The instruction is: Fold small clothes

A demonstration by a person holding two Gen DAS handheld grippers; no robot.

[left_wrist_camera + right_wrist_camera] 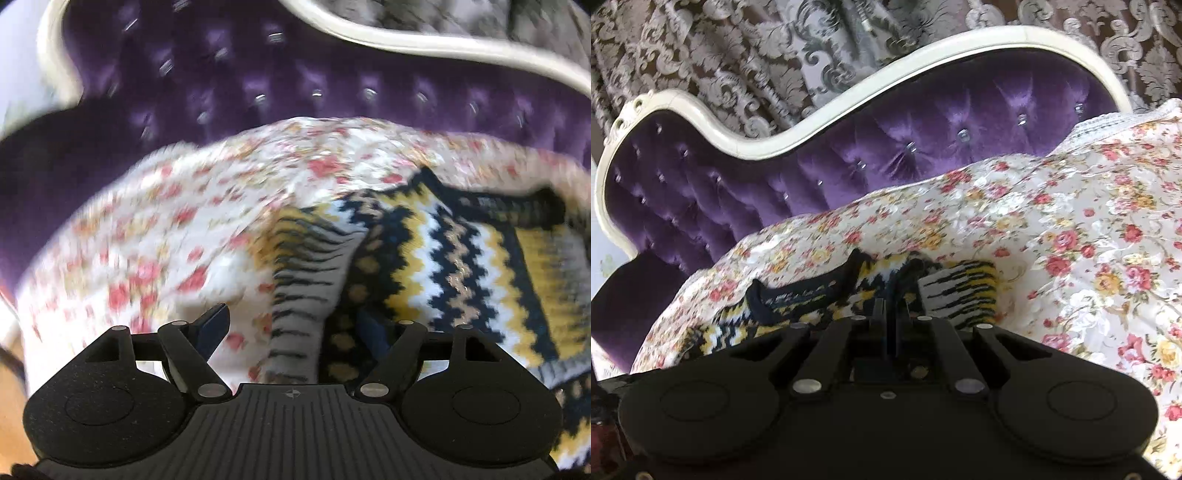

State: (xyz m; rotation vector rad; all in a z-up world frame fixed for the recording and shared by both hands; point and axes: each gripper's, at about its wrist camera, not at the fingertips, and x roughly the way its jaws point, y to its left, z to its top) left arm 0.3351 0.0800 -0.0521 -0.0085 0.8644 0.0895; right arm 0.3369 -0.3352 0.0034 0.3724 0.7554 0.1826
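A small knitted sweater (443, 258) with navy, yellow, white and beige zigzags lies on a floral quilt (166, 240); the left wrist view is blurred. Its striped sleeve (303, 288) runs down between the fingers of my left gripper (295, 317), which stands open, with a gap between the blue left pad (214, 328) and the knit. The right finger is partly hidden against the sweater. In the right wrist view my right gripper (891, 295) is shut on the sweater (798, 299), pinching a dark fold beside the striped cuff (960, 291).
The quilt (1071, 240) covers a seat with a purple tufted back (886, 147) in a curved white frame (812, 122). A grey patterned curtain (738, 44) hangs behind. The quilt stretches on to the right of the sweater.
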